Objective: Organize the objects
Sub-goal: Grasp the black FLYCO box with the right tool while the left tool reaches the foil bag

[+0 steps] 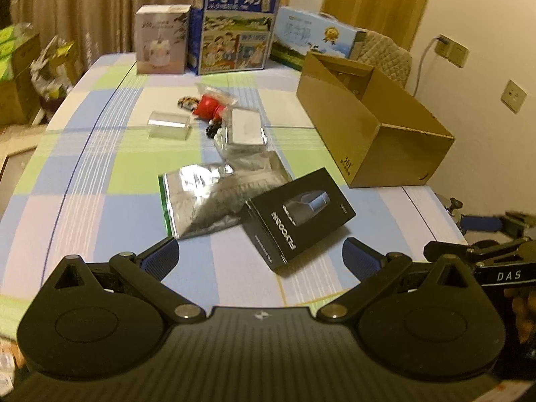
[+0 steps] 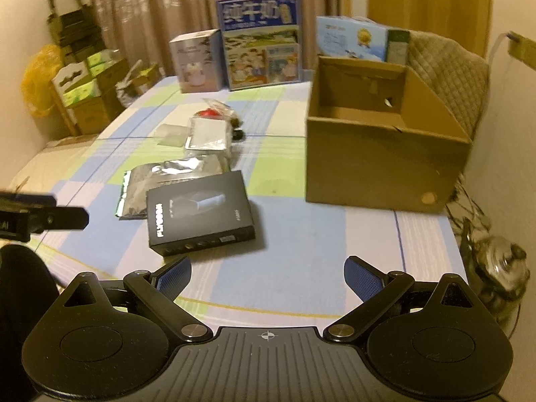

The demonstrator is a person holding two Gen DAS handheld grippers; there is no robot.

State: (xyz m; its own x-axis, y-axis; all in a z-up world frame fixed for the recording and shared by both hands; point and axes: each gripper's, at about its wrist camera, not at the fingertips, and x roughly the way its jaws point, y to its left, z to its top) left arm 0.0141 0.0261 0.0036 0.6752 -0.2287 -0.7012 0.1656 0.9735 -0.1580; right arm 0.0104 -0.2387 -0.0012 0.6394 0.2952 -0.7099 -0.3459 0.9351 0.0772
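Left gripper [image 1: 260, 254]: blue-padded fingers spread wide, holding nothing, above the near edge of the checked blue-green-white tablecloth [image 1: 100, 181]. Right gripper [image 2: 268, 273]: equally wide, empty, touching nothing.

Flat black cardboard box with printed device picture [image 1: 298, 212] lies just ahead of the left gripper, overlapping a crinkled silver foil bag [image 1: 207, 197]. Further in: white block in clear wrapper [image 1: 244, 130], clear plastic case [image 1: 169, 125], red toy [image 1: 209, 107].

Open brown corrugated carton [image 2: 378, 157] at the right edge; interior appears empty. Three printed cartons at the far edge.
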